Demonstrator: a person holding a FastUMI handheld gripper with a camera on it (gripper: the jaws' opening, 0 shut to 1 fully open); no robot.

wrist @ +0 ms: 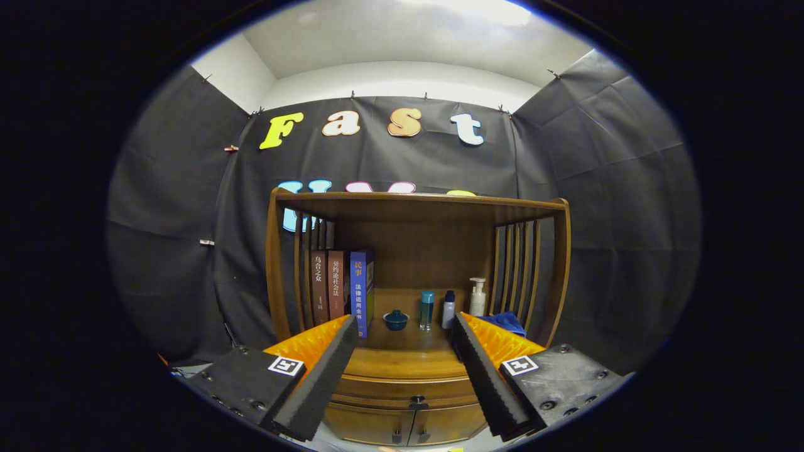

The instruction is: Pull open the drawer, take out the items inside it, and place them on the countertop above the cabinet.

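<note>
1. The cabinet (pixel 414 376) is cut off low down: its two lower doors show only their top parts, and the floor below is hard to make out.
2. The blue cloth (pixel 507 322) at the right end of the bench (pixel 402 342) is partly hidden behind the right finger; the small bottle (pixel 448 309) beside it is too small to tell in detail.
3. The drawer (pixel 408 384) is closed, so what lies inside is hidden. It sits under the bench, between the two fingers, its dark knob (pixel 418 399) near the middle.
4. The jaws (pixel 405 383) are spread wide, gripping nothing and touching nothing, well short of the drawer front.
5. On the bench, far beyond the fingers: three books (pixel 342 292) upright at left, a small lidded bowl (pixel 396 319), a teal-capped bottle (pixel 426 309), a pump bottle (pixel 477 297) at right.
</note>
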